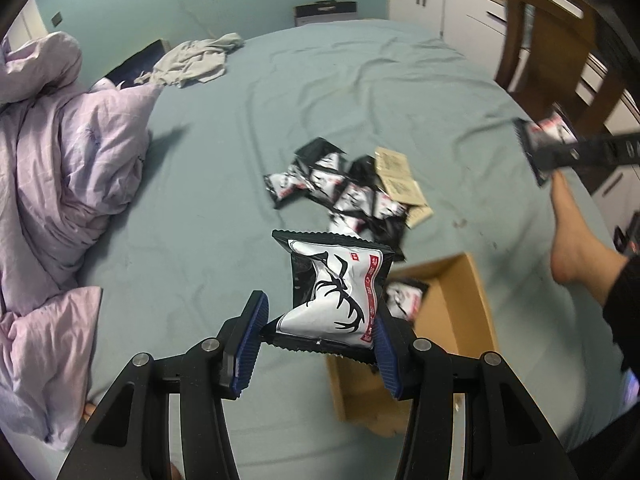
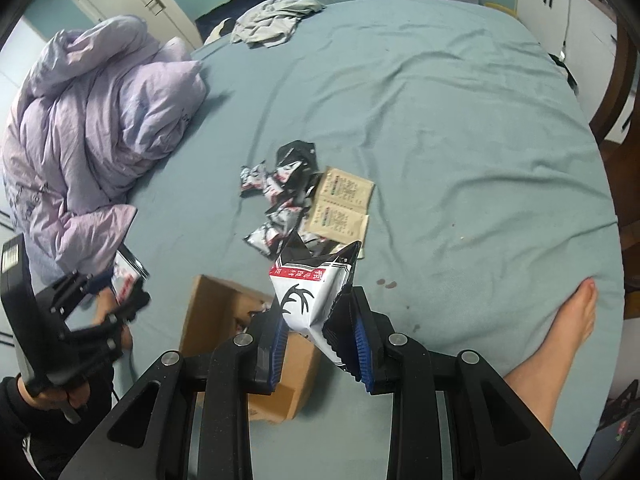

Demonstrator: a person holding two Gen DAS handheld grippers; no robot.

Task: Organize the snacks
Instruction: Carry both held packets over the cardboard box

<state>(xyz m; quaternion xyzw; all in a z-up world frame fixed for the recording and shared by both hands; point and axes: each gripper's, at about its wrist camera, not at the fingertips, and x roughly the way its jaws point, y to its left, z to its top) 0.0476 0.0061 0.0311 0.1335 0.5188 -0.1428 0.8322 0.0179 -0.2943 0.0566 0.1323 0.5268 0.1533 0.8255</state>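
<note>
While both grippers hung above the bed, each pinched a black-and-white snack packet with an antler print. At the lower centre of the left wrist view, the left gripper had its blue pads pressed on the bottom of a packet that stood up between them. The right gripper, at the lower centre of its own view, clamped a second packet — this one crumpled and tilted. Below both sat an open cardboard box on the sheet, with at least one packet inside. Just beyond it, mid-frame, lay a loose pile of packets beside tan sachets. A lilac duvet was heaped at the left, and a bare foot rested on the bed at the right.
</note>
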